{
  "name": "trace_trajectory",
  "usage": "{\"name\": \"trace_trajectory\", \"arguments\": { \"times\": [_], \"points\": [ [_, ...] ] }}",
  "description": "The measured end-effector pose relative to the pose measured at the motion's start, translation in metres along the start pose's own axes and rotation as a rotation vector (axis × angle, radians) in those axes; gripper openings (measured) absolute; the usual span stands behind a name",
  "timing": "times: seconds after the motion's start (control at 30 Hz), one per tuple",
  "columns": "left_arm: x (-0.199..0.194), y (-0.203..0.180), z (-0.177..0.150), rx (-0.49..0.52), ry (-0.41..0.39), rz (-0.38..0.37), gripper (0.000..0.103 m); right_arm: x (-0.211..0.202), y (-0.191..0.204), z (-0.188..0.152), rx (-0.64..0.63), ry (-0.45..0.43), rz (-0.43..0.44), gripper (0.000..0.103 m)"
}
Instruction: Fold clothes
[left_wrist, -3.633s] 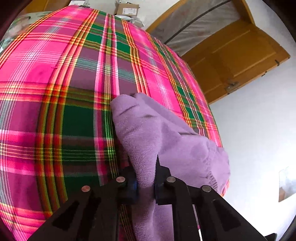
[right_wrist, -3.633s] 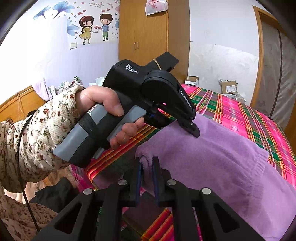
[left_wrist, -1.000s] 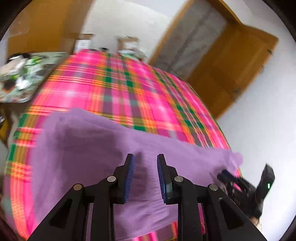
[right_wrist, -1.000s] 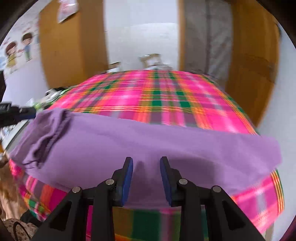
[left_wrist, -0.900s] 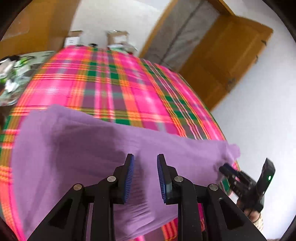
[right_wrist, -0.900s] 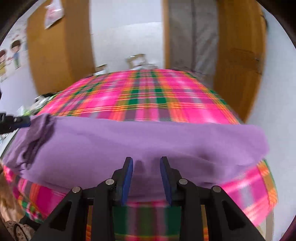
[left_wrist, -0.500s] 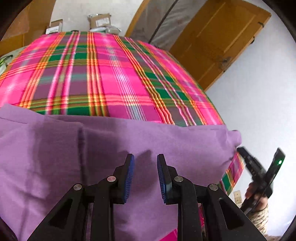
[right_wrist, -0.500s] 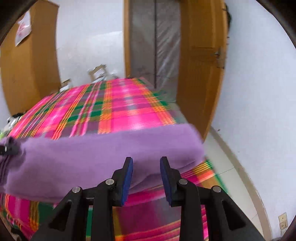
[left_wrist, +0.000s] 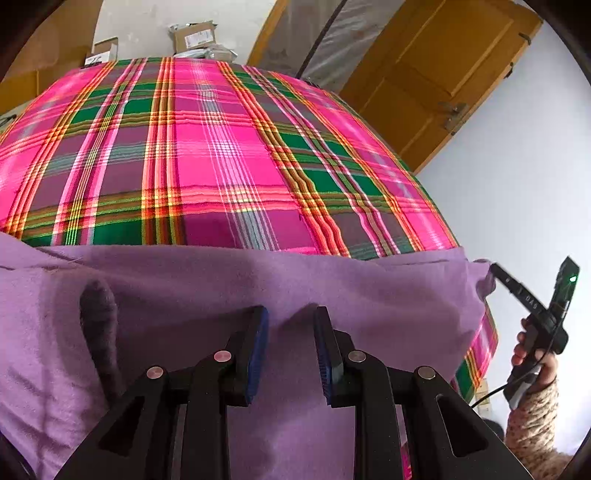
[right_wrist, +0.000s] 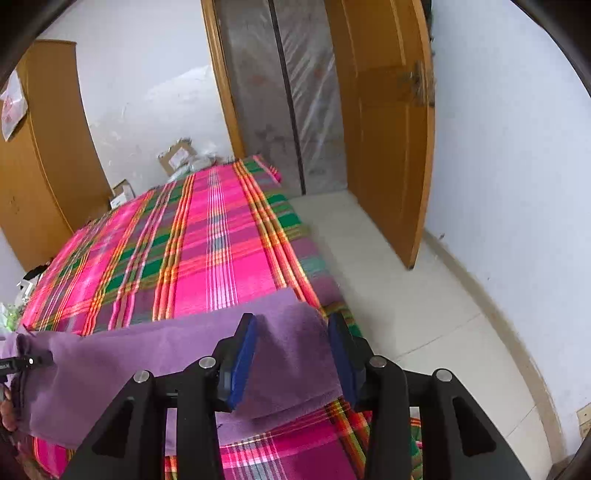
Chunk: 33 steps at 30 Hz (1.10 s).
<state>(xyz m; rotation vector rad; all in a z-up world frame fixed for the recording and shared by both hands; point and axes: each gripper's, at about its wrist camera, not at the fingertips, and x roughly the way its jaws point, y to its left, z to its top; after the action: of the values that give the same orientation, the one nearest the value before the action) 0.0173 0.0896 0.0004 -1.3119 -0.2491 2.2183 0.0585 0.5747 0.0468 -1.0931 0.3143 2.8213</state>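
Observation:
A purple fleece garment (left_wrist: 369, 295) lies spread sideways along the near edge of the bed, on the pink and green plaid cover (left_wrist: 229, 155). My left gripper (left_wrist: 290, 326) hovers over the garment's middle, open, with only flat cloth showing below its blue pads. My right gripper (right_wrist: 291, 332) is at the garment's right end (right_wrist: 288, 350); its jaws are opening, the cloth lies between them and the pads do not press on it. In the left wrist view the right gripper (left_wrist: 496, 271), held by a hand in a floral sleeve, sits at the garment's right corner.
The bed's right edge drops to a pale tiled floor (right_wrist: 406, 288). An open wooden door (right_wrist: 388, 129) and a plastic-covered doorway (right_wrist: 280, 92) stand beyond it. Cardboard boxes (right_wrist: 173, 155) sit past the bed's far end, beside a wooden wardrobe (right_wrist: 40, 166).
Both grippers let go of the garment, which now lies flat along the bed's near edge. The right gripper has moved right to the garment's end and its jaws have widened.

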Motion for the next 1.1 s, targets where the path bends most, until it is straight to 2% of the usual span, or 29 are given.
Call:
{"name": "trace_trajectory", "arguments": {
  "times": [0.03, 0.1, 0.17, 0.27, 0.37, 0.5, 0.7, 0.73, 0.8, 0.83, 0.87, 1.0, 1.1],
  "points": [
    [0.001, -0.001, 0.001, 0.001, 0.001, 0.002, 0.025, 0.002, -0.001, -0.002, 0.001, 0.01, 0.021, 0.04],
    [0.003, -0.002, 0.002, 0.004, 0.002, 0.005, 0.025, 0.004, -0.003, -0.005, 0.004, 0.026, 0.069, 0.031],
    [0.004, -0.003, 0.002, 0.002, 0.002, 0.007, 0.025, 0.002, -0.004, -0.009, -0.01, 0.032, 0.066, 0.01],
    [0.005, -0.004, 0.003, 0.003, 0.001, 0.009, 0.025, 0.0, -0.004, -0.016, -0.048, 0.05, 0.053, 0.007],
    [0.005, -0.004, 0.003, 0.002, 0.001, 0.011, 0.025, -0.003, -0.002, -0.02, -0.097, 0.059, 0.012, 0.007],
    [0.003, -0.005, 0.002, 0.002, 0.001, 0.006, 0.025, -0.004, -0.004, -0.018, -0.127, 0.105, 0.029, 0.007],
    [0.005, -0.007, 0.002, 0.009, 0.005, 0.002, 0.025, -0.018, -0.006, -0.001, -0.132, 0.064, 0.033, 0.01],
    [0.005, -0.008, 0.002, 0.01, 0.005, 0.002, 0.025, -0.019, -0.007, 0.003, -0.118, 0.054, 0.043, 0.012],
    [0.005, -0.008, 0.003, 0.009, 0.006, 0.002, 0.025, -0.018, -0.01, 0.009, -0.095, 0.046, 0.057, 0.023],
    [0.005, -0.008, 0.003, 0.01, 0.006, 0.002, 0.025, -0.015, -0.013, 0.013, -0.076, 0.05, 0.07, 0.033],
    [0.005, -0.009, 0.003, 0.01, 0.006, 0.002, 0.025, -0.011, -0.016, 0.017, -0.053, 0.055, 0.085, 0.037],
    [0.006, -0.011, 0.003, 0.012, 0.008, 0.004, 0.025, 0.012, -0.025, 0.027, 0.027, 0.13, 0.161, 0.037],
    [0.006, -0.011, 0.004, 0.016, 0.01, 0.002, 0.025, 0.027, -0.022, 0.028, 0.022, 0.206, 0.211, 0.037]
  ]
}}
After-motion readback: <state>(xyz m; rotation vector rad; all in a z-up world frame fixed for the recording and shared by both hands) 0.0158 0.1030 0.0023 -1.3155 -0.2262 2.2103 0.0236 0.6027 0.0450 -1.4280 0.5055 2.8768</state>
